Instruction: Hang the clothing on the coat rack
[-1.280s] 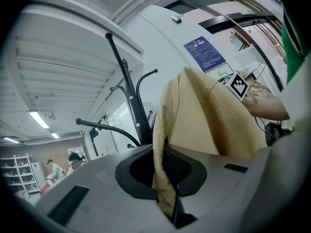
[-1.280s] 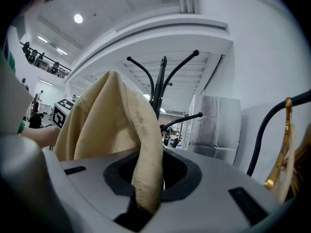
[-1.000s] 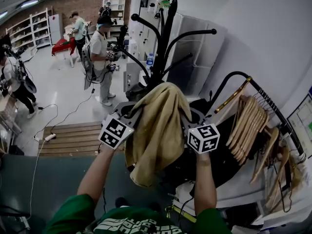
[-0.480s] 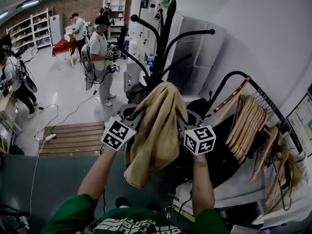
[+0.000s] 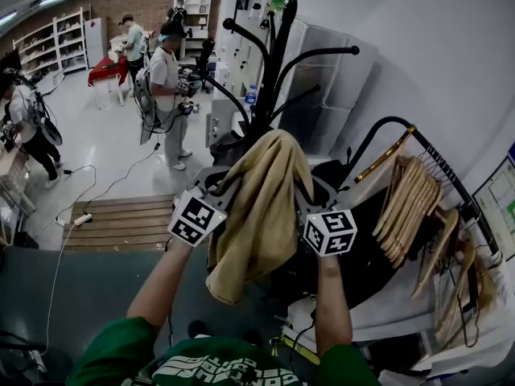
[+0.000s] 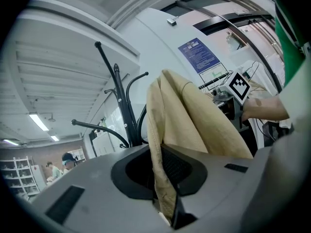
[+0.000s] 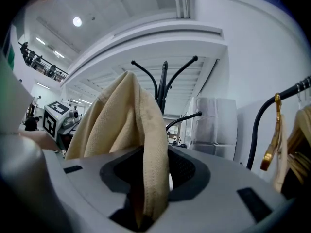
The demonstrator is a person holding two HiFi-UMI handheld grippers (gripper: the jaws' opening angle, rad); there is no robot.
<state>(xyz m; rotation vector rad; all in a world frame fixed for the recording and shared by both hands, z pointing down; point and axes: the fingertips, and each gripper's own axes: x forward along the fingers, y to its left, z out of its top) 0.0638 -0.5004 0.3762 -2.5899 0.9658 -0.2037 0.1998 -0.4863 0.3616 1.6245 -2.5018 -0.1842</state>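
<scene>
A tan garment (image 5: 261, 207) hangs folded between my two grippers, its top bunched just in front of the black coat rack (image 5: 269, 63). My left gripper (image 5: 217, 185) is shut on the garment's left part; in the left gripper view the cloth (image 6: 194, 120) is pinched at the left gripper (image 6: 167, 178). My right gripper (image 5: 310, 191) is opening: in the right gripper view the garment (image 7: 126, 115) still lies in the right gripper (image 7: 150, 178), with a gap showing beside one pad. The coat rack's hooks (image 7: 164, 89) rise behind the cloth.
A black clothes rail (image 5: 386, 127) with several wooden hangers (image 5: 414, 207) stands at the right. A white cabinet (image 5: 322, 111) is behind the rack. People (image 5: 165, 79) stand further back on the left, near a wooden pallet (image 5: 121, 223) and floor cables.
Both grippers have drawn slightly closer together with the garment draped between them. The garment's lower hem has risen a little.
</scene>
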